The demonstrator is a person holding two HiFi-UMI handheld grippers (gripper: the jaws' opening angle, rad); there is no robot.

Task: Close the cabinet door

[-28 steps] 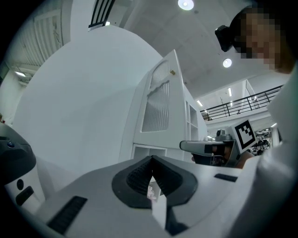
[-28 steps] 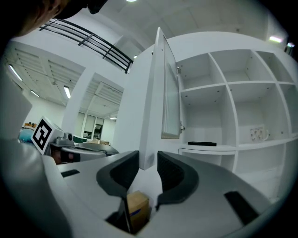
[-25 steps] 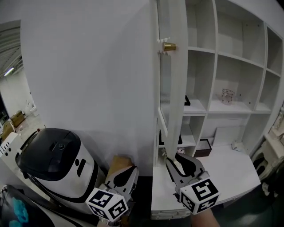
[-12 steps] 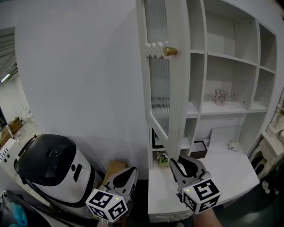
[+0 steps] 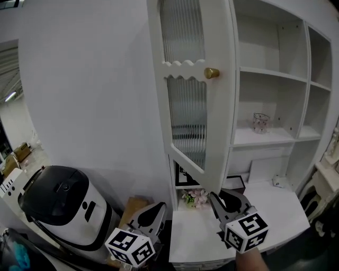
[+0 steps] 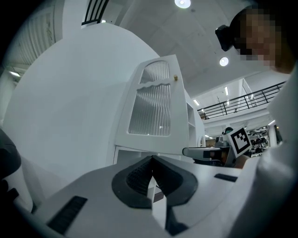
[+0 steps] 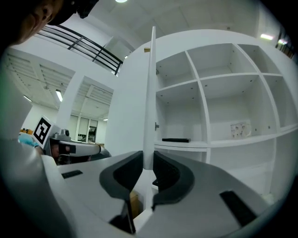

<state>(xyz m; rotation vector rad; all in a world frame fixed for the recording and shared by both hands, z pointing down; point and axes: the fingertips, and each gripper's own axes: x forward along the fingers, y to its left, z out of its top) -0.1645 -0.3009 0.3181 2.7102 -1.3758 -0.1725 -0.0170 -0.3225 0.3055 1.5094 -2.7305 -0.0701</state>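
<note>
Closing right gripper [image 5: 221, 199] jaws on cabinet door [image 5: 218, 132], swung farther shut.

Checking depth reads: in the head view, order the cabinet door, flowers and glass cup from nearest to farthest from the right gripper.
1. cabinet door: lower edge inside the closing claw of the right gripper.
2. flowers: just left, low in the cabinet.
3. glass cup: higher, on a back shelf.

Bright ceiling lamps [image 6: 182, 3], soft shadows, fisheye-bent edges (dark corners)

White left gripper [image 5: 159, 207], right gripper [image 5: 221, 196] (black pads [image 7: 123, 176])
</note>
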